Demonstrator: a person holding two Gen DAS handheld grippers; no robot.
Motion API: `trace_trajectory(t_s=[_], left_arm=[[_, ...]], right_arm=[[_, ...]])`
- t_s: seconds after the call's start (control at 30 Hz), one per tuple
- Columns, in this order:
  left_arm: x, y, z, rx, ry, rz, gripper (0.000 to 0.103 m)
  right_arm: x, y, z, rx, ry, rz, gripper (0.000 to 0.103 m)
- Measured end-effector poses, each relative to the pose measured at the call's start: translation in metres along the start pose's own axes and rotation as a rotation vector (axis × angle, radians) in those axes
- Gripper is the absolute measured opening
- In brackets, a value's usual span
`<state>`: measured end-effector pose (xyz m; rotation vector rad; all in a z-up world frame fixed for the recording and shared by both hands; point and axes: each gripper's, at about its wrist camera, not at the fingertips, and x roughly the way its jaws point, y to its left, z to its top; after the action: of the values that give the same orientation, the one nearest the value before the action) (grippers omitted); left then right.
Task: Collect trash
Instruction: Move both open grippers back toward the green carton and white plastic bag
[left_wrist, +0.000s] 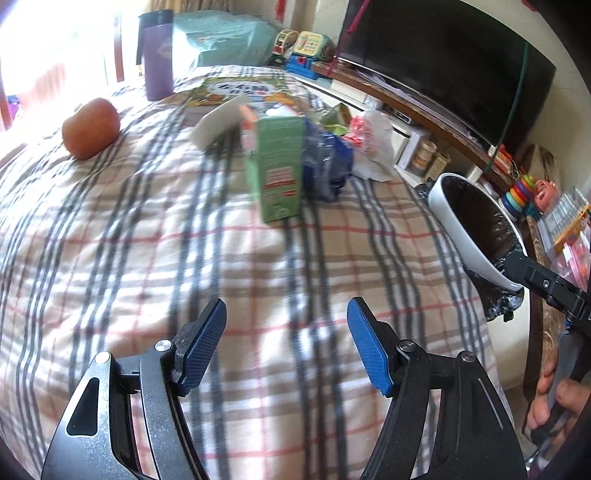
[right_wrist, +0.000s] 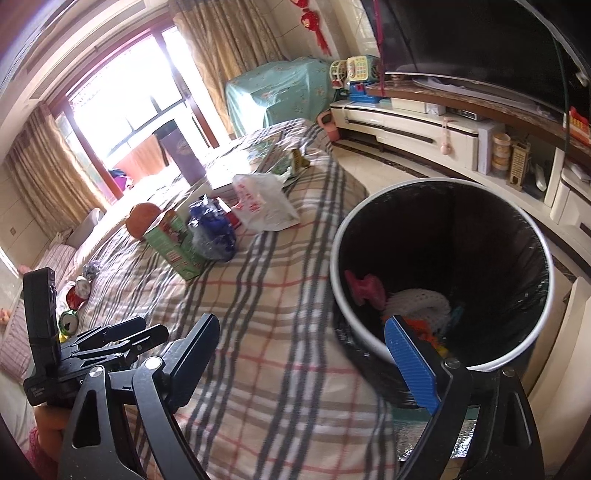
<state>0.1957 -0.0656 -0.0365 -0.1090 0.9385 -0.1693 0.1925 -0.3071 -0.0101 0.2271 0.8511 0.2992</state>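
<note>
Left wrist view: my left gripper jaws apart, empty, green carton upper centre | my right gripper jaws wide, empty, trash bin at right.

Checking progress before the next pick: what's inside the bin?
The bin holds a pink scrap, white netting and orange bits. A right jaw and the dark liner hide the rest.
</note>
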Motion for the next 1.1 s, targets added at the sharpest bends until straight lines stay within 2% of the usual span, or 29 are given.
trace_trajectory(t_s=[0.5,0.8,1.1], left_arm=[[-0.005,0.028,-0.001,-0.050,-0.007,0.033,0.070],[-0.002,0.024,0.010,-0.044,-0.025,0.037,0.070],[0.005,0.013,0.035,-0.039,-0.066,0.050,0.073]], right_arm=[[0.019,0.028,0.003,-0.050,0.017,0.031,0.092],[0.031,0.033,0.013,-0.092,0.015,0.037,0.092],[0.051,0.033,0.038,-0.133,-0.007,0.021,0.092]])
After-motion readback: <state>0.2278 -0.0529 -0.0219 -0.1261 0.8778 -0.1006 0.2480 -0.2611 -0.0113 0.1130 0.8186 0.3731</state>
